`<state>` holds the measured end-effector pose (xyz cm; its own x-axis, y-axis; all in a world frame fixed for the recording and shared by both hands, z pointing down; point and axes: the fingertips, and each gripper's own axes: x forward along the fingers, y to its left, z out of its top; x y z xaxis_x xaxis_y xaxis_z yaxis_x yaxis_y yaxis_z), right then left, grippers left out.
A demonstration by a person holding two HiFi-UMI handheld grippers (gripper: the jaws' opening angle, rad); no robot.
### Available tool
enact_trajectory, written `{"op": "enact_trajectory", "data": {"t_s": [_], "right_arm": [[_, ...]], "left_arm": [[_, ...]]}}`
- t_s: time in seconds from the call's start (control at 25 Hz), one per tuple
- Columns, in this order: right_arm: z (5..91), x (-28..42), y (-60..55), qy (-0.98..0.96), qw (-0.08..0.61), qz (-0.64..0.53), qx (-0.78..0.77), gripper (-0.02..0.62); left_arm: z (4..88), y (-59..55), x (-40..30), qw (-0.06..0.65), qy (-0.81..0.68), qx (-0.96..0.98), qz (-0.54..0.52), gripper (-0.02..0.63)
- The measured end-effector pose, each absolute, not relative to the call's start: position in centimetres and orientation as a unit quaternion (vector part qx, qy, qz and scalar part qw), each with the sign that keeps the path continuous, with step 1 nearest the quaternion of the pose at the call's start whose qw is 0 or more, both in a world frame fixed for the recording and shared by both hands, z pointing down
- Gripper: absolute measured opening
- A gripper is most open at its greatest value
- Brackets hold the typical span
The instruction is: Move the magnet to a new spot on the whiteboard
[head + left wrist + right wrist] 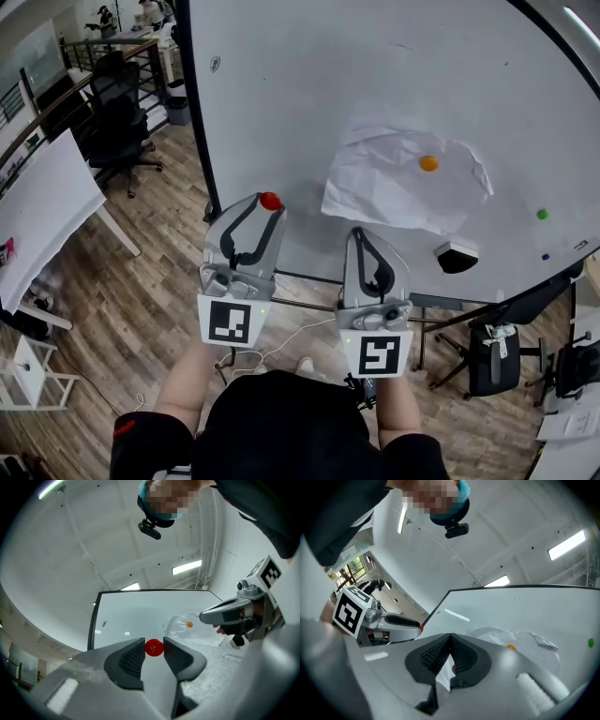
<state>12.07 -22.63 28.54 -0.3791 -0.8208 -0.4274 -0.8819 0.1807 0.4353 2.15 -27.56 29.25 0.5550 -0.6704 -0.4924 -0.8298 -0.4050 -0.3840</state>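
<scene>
Red magnet [154,647] sat pinched between the tips of the left gripper [268,206]. The jaws stood only as far apart as the magnet's width, with both pads against its sides. In the head view it showed in front of the lower left part of the whiteboard [309,84]. In the left gripper view the whole board lay well behind it, so the magnet was judged to be off the board and carried in the air. Contact with the board could not be ruled out from these views.

Right gripper [450,637] was beside the left one, with its jaws closed together and nothing between them.

Further out on the board, a crumpled paper [384,187] was pinned by an orange magnet [428,163]. A green magnet [542,214] sat near the right edge and an eraser [457,256] below the paper.

Progress: pick-up appeared done and the grip looked secure. Left to do: carry the magnet to a bare patch of board, press it flat on, open the jaws and back away. Much of the upper and left board was bare, so a new spot was near at hand.
</scene>
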Motion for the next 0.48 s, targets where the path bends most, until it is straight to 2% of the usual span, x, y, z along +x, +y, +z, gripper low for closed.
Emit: {"op": "enact_trajectory", "data": {"t_s": [0.48], "right_arm": [[25.9,11.8,-22.8,0.755,0.055,0.351,-0.551,0.002]], "left_arm": [[26.4,-28.2,1.6,0.321,0.458,-0.816,0.148,0.131]]}}
